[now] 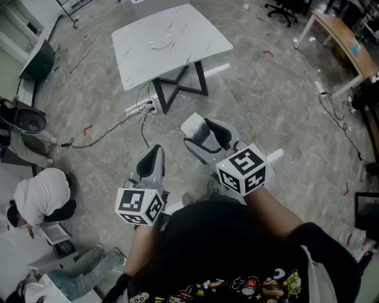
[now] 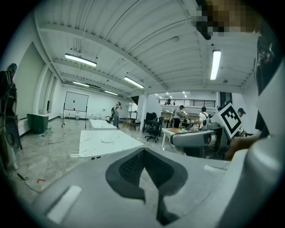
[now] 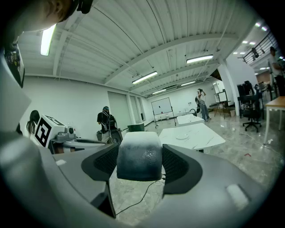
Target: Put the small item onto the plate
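Note:
A white marble-look table (image 1: 195,41) stands far ahead of me on the floor, and a small white plate (image 1: 160,42) lies on it. That plate (image 2: 107,139) shows far off in the left gripper view, and the plate (image 3: 181,136) shows just as distant in the right gripper view. My right gripper (image 1: 204,135) is shut on a small whitish rounded block (image 1: 194,126), held well short of the table. The block (image 3: 139,153) fills the space between the right gripper (image 3: 139,161) pads. My left gripper (image 1: 151,158) is lower left, jaws together, nothing in them; the left gripper (image 2: 143,171) points toward the table.
Black cables (image 1: 118,124) and a power strip (image 1: 145,108) lie on the grey floor before the table's black legs (image 1: 177,83). A person in white (image 1: 38,195) crouches at the left. A wooden desk (image 1: 343,35) and office chairs (image 1: 284,9) stand at the upper right.

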